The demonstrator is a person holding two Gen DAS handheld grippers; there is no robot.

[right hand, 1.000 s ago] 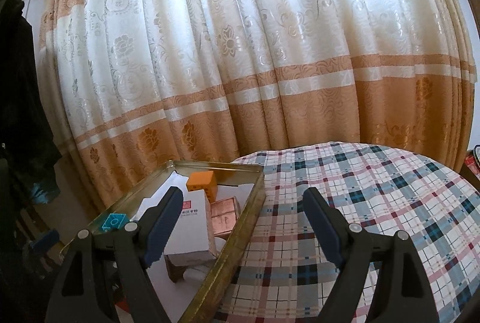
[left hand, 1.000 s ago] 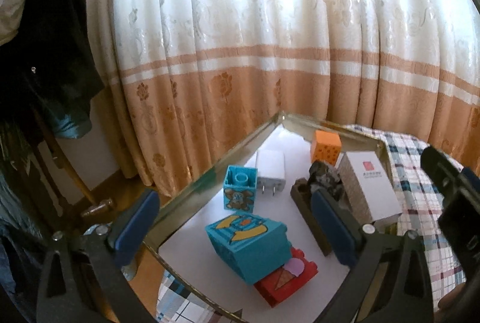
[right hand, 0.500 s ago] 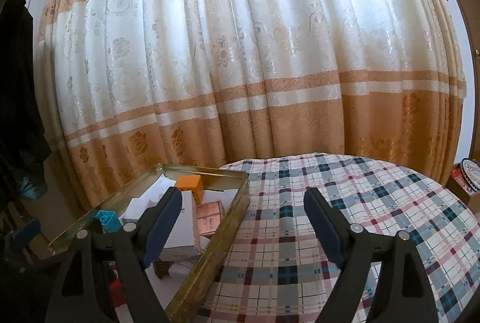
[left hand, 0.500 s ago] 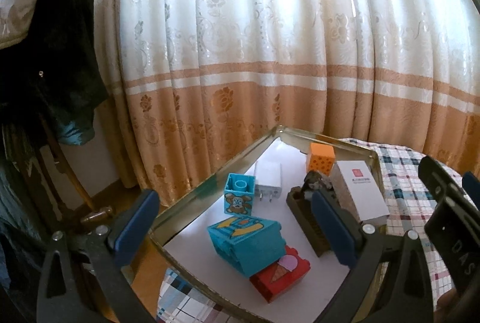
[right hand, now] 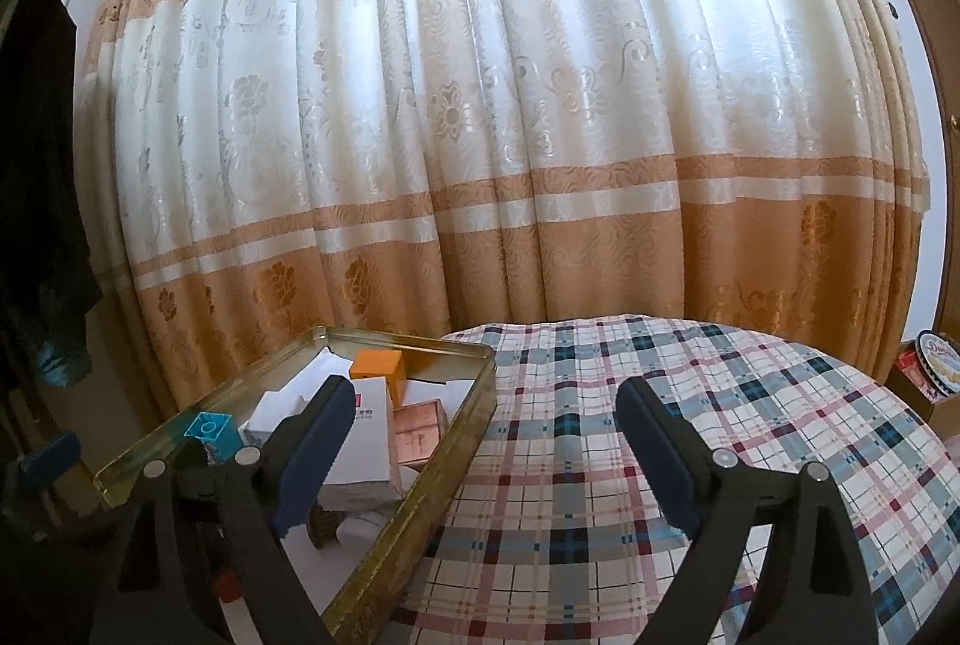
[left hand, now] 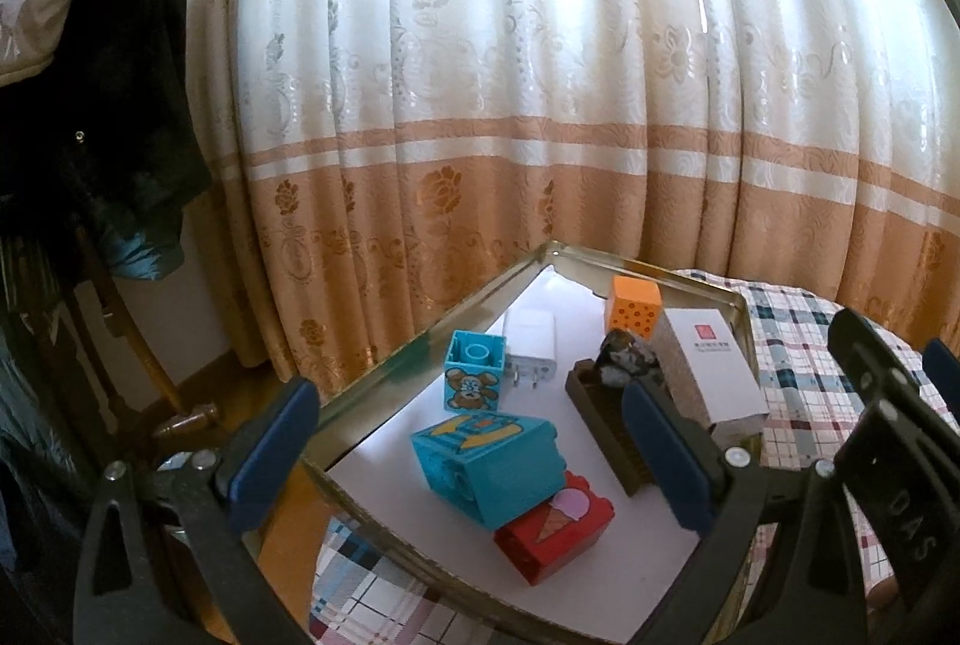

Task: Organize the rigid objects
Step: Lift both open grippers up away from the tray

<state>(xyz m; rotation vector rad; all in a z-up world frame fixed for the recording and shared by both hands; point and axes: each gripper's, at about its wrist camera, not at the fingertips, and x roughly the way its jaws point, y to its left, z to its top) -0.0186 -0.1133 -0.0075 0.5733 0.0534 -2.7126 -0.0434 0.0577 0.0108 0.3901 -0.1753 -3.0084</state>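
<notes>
Left hand-held gripper (left hand: 474, 450) gapes wide, empty, over the gold tin (left hand: 432, 345); large teal block (left hand: 489, 462) at 6 o'clock, white carton (left hand: 711, 372) at 2; right hand-held gripper (right hand: 483, 456), just opening, also empty.

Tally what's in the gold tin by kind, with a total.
Toy blocks: 4: small teal bear block, large teal block, red ice-cream block, orange dotted block
Cartons: 2: white box, copper box
Charger plug: 1
Brown brush: 1
Dark lumpy object: 1, kind unclear
Total: 9 visible in the tin
</notes>
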